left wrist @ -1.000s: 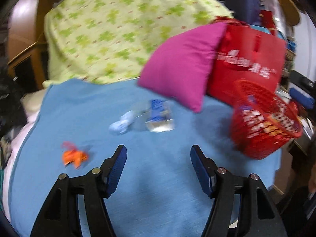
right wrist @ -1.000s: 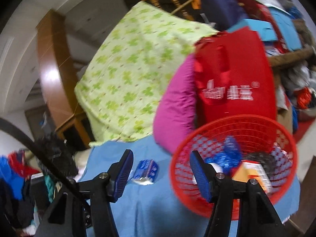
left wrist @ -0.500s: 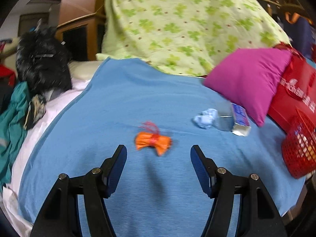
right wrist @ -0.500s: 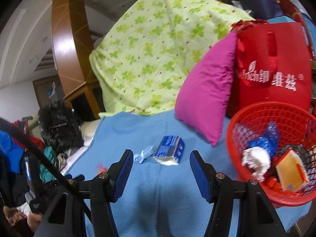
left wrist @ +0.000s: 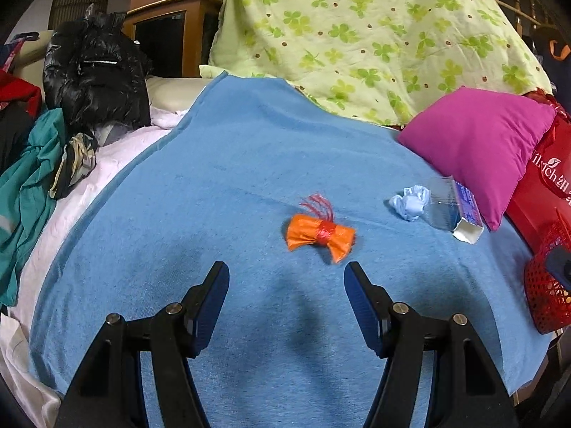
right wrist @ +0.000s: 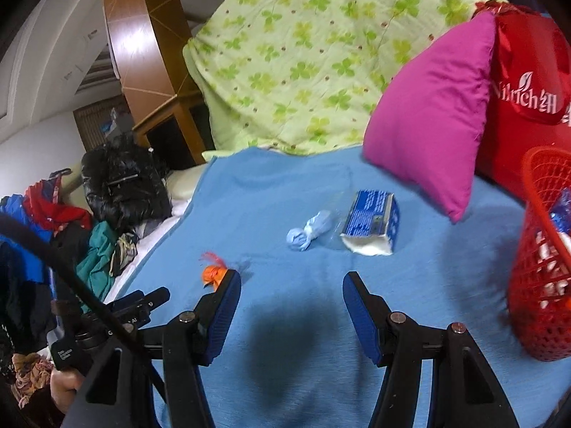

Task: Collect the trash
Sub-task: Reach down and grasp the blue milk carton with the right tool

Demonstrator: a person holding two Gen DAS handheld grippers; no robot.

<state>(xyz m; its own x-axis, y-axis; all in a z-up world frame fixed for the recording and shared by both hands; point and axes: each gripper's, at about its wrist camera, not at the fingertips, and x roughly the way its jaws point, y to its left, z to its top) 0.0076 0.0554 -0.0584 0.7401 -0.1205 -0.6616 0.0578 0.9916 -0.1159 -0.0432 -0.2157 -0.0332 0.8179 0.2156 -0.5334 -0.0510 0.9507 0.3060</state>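
Note:
An orange wrapper (left wrist: pixel 320 237) tied like a bow lies on the blue blanket (left wrist: pixel 232 164), just ahead of my open, empty left gripper (left wrist: pixel 286 275). A crumpled pale-blue paper (left wrist: pixel 408 205) and an open blue-and-white carton (left wrist: pixel 465 212) lie further right. In the right wrist view my open, empty right gripper (right wrist: pixel 291 283) hovers short of the crumpled paper (right wrist: pixel 307 231) and the carton (right wrist: pixel 372 222); the orange wrapper (right wrist: pixel 213 273) sits by its left finger. A red mesh basket (right wrist: pixel 542 249) with trash stands at the right.
A magenta pillow (left wrist: pixel 478 146) and a red bag (left wrist: pixel 542 185) lie behind the carton. A green clover quilt (left wrist: pixel 357 32) covers the back. A black jacket (left wrist: pixel 94 75) and clothes (left wrist: pixel 32 178) pile at the left. The basket's edge (left wrist: pixel 546 296) shows at right.
Both grippers swung left, away from the basket. The orange wrapper came to sit in front of the left gripper; the carton and paper came before the right gripper. Both stayed open.

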